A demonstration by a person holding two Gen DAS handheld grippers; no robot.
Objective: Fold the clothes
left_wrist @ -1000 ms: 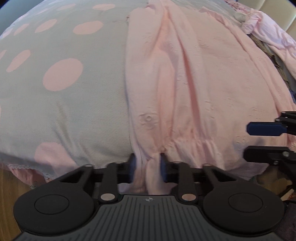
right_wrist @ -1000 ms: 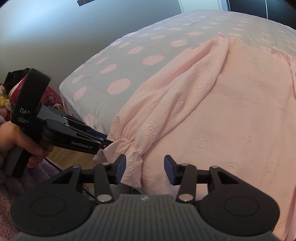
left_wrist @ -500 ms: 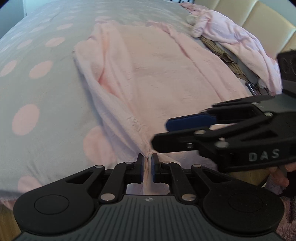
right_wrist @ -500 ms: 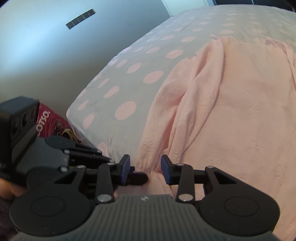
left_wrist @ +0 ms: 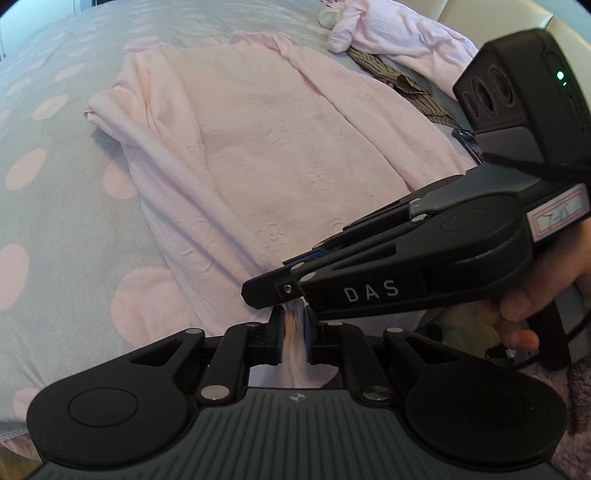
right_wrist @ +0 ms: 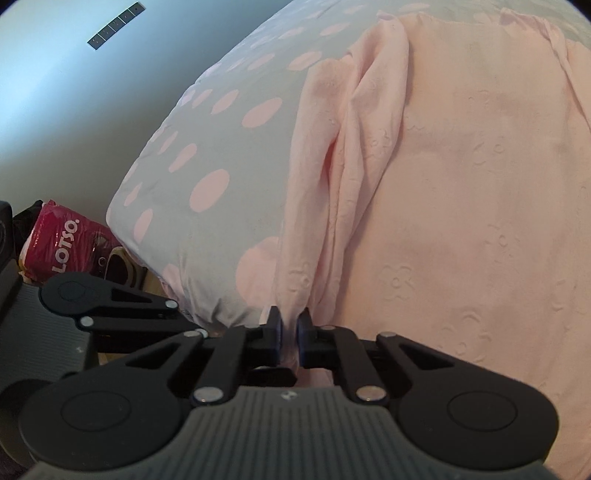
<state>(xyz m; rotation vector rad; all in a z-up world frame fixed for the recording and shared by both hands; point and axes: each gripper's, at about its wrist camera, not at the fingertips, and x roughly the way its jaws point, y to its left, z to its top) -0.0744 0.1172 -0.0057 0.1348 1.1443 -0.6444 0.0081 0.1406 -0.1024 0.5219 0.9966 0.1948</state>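
The left gripper (left_wrist: 293, 338) pinches the gathered cuff end of a pink garment (left_wrist: 266, 147) at 6 o'clock in its view. The right gripper (right_wrist: 290, 338) clamps the same bunched cloth just beside it, jaws nearly pressed together. The garment spreads toward 12 o'clock across the spotted bed (left_wrist: 55, 206), with other clothes (left_wrist: 399, 33) at 1 o'clock. With both grips so close on thin, soft fabric, I judge a pull apart could slip one hold, or drag the whole garment askew.

Two close wrist views across the bed (left_wrist: 55, 192), sharing the pink garment (left_wrist: 280, 155)
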